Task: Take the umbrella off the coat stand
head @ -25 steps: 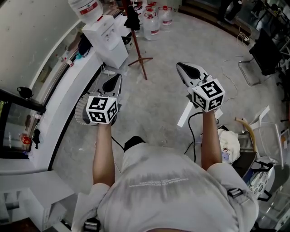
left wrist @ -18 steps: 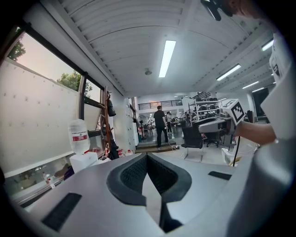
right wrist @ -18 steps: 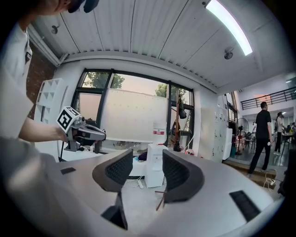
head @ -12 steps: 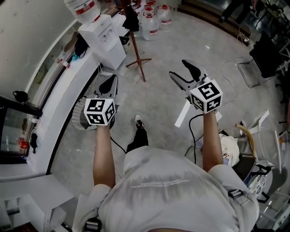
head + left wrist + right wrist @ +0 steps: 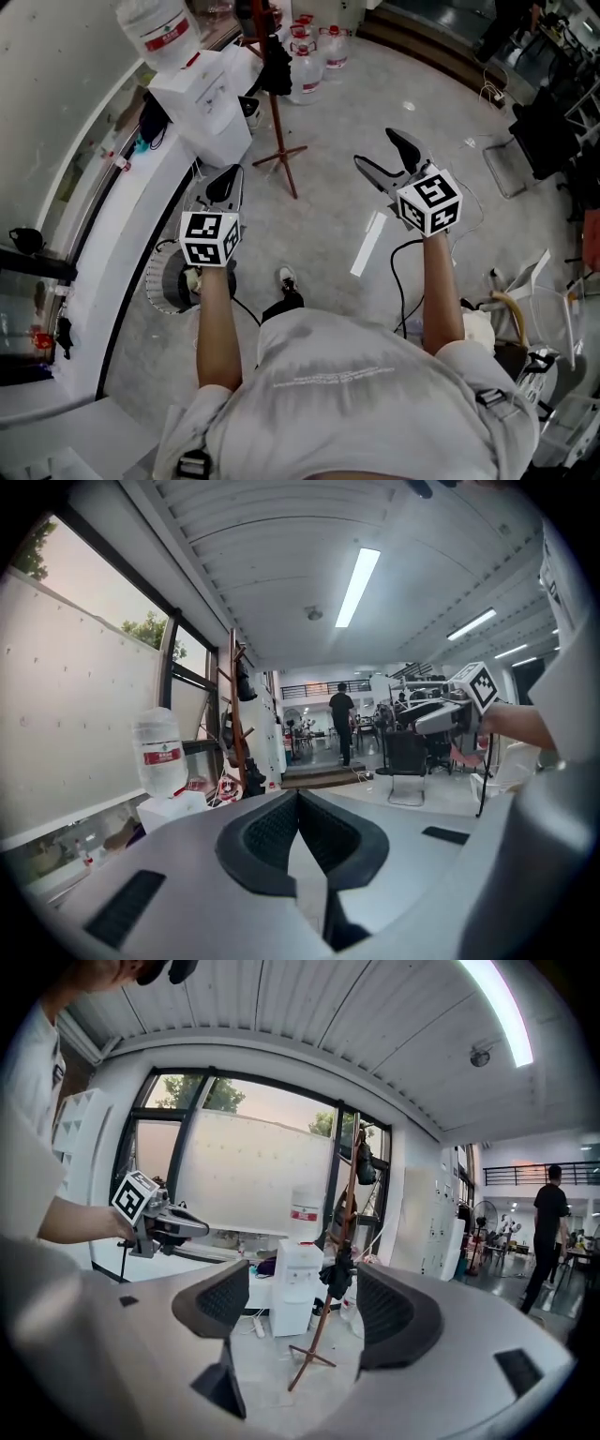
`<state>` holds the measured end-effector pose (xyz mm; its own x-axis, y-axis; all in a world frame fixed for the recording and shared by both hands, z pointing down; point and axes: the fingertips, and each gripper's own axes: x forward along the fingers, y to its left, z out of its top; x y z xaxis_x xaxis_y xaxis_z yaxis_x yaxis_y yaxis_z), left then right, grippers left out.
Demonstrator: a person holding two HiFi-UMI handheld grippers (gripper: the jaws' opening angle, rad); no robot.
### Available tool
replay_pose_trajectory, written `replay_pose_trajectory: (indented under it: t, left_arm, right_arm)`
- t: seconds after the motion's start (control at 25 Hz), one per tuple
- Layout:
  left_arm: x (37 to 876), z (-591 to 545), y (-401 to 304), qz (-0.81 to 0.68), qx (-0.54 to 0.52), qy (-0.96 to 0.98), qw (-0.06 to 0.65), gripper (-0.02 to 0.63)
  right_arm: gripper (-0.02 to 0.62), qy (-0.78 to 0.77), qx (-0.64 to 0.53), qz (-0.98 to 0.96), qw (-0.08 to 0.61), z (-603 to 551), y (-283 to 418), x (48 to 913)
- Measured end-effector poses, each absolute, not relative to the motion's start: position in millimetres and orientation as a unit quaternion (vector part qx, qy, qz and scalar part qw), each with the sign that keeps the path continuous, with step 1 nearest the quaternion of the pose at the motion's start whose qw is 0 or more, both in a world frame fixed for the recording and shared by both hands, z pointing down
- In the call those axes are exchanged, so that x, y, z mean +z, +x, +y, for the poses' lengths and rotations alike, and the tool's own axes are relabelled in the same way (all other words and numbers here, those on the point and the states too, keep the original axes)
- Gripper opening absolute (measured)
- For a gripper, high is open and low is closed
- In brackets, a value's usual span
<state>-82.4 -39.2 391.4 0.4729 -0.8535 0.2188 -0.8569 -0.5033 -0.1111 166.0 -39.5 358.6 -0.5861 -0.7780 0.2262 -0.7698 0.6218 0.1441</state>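
Note:
The coat stand [image 5: 278, 141] is a red-brown pole on splayed legs, ahead of me on the grey floor. A black folded umbrella [image 5: 275, 58] hangs on it. In the right gripper view the umbrella [image 5: 337, 1276] hangs halfway up the pole [image 5: 328, 1321], well beyond the jaws. My right gripper [image 5: 381, 152] has just been opening and stands open, with nothing between its pads [image 5: 223, 1299]. My left gripper [image 5: 226, 184] is shut with nothing in it. In the left gripper view the stand [image 5: 233, 714] rises at the far left, with my left gripper [image 5: 298, 803] short of it.
A white water dispenser [image 5: 204, 103] with a bottle [image 5: 155, 30] stands just left of the stand. Several water jugs [image 5: 307, 54] sit behind it. A white counter [image 5: 122, 220] runs along the left wall. Cables [image 5: 403, 281] and a white strip [image 5: 367, 246] lie on the floor.
Both grippers have travelled forward toward the coat stand as the person walked. The right gripper's jaws went from shut to wide open. The left jaws stayed shut.

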Motion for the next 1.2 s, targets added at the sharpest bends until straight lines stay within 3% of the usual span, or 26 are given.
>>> replay_pose_trajectory:
  t: [0.72,1.2]
  left_arm:
    - [427.0,-234.6,-174.0,-0.504,0.119,0.854,0.054,0.015]
    - [461.5,-317.8,-193.9,-0.534,0.130,0.831,0.085,0.015]
  right_arm:
    - [0.365,0.454,0.024,-0.880,0.138,-255.0,77.5,379.9]
    - [0.376,0.407,0.035,-0.897,0.166,-370.6,50.5,419.1]
